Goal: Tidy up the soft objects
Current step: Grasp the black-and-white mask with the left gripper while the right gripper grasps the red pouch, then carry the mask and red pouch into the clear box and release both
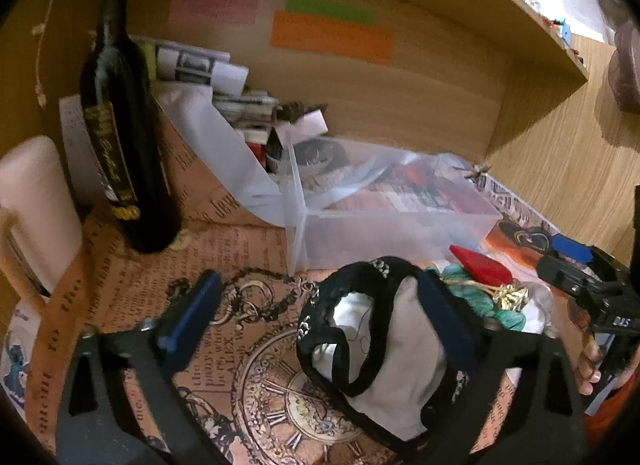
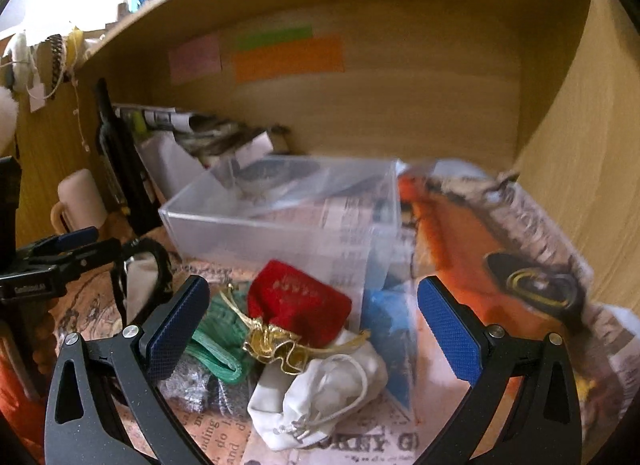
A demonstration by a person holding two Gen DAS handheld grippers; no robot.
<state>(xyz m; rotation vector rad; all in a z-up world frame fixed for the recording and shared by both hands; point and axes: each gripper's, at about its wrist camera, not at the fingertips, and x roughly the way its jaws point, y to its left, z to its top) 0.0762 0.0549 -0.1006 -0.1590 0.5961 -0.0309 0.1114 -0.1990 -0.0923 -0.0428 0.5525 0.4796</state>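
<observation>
My left gripper (image 1: 320,317) is open around a white pouch with black lace trim (image 1: 396,353), which lies by its right finger (image 1: 444,317). My right gripper (image 2: 312,329) is open above a pile of soft pouches: a red one (image 2: 300,301), a green one (image 2: 216,337), a gold one (image 2: 276,345), a white drawstring one (image 2: 320,393) and a grey one (image 2: 192,381). The pile also shows in the left wrist view (image 1: 480,285). A clear plastic box (image 2: 280,221) stands just behind the pile.
A dark wine bottle (image 1: 120,125) and a cream mug (image 1: 36,209) stand at the left. Papers and small items fill a second clear container (image 1: 224,145) at the back. Wooden shelf walls (image 2: 580,145) close the space. Printed paper (image 1: 240,345) covers the surface.
</observation>
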